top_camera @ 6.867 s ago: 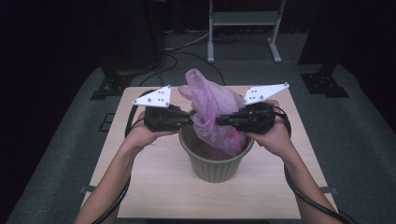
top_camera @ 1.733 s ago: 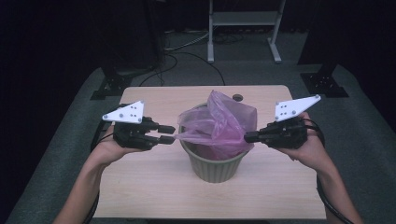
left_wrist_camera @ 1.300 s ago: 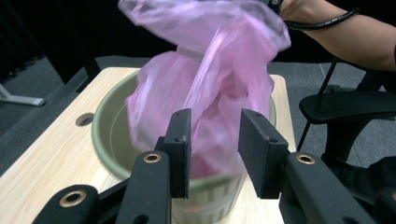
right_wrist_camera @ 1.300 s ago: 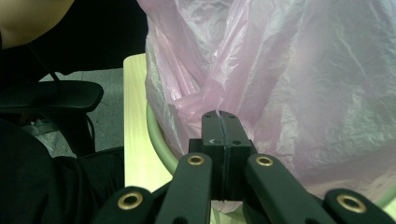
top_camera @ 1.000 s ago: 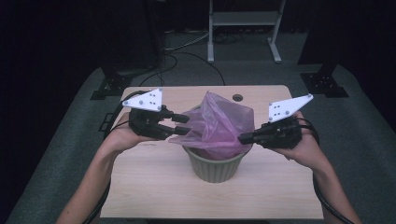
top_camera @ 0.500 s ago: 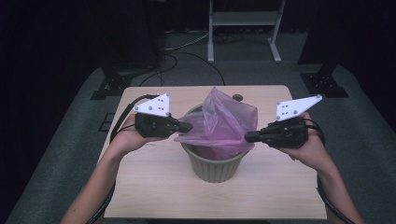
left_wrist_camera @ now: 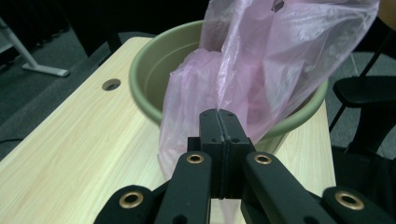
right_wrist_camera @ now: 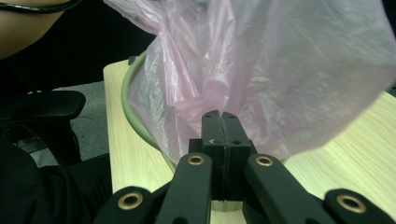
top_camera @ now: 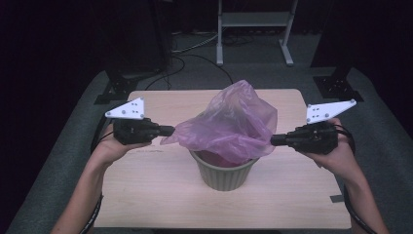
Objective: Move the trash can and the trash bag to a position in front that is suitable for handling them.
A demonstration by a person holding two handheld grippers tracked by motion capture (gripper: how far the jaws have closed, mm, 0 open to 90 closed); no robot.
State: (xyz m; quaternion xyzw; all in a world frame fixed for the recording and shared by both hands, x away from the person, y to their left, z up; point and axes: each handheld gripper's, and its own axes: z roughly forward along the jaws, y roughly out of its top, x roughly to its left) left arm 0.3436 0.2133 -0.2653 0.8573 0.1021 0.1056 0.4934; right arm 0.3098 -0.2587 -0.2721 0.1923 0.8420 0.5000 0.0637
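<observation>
A thin pink plastic bag (top_camera: 229, 124) billows over a green round pot (top_camera: 224, 170) at the middle of the wooden table (top_camera: 146, 185). My left gripper (top_camera: 168, 130) is left of the pot, shut on the bag's left edge (left_wrist_camera: 187, 116), which it pulls out past the rim (left_wrist_camera: 140, 88). At the pot's right, my right gripper (top_camera: 272, 140) is shut on the bag's right edge (right_wrist_camera: 243, 79). In both gripper views the jaws are pressed together with film pinched between them. The bag's lower part hangs inside the pot.
The table has a cable hole (left_wrist_camera: 111, 84) near its far edge. Dark floor with cables (top_camera: 195, 53) and a metal stand (top_camera: 253, 24) lies beyond. A black chair (right_wrist_camera: 37, 109) stands by the table's side.
My left gripper has moved left and toward me, stretching the bag's left edge out wide. The right gripper has held about still, and the bag mouth now spreads over the pot.
</observation>
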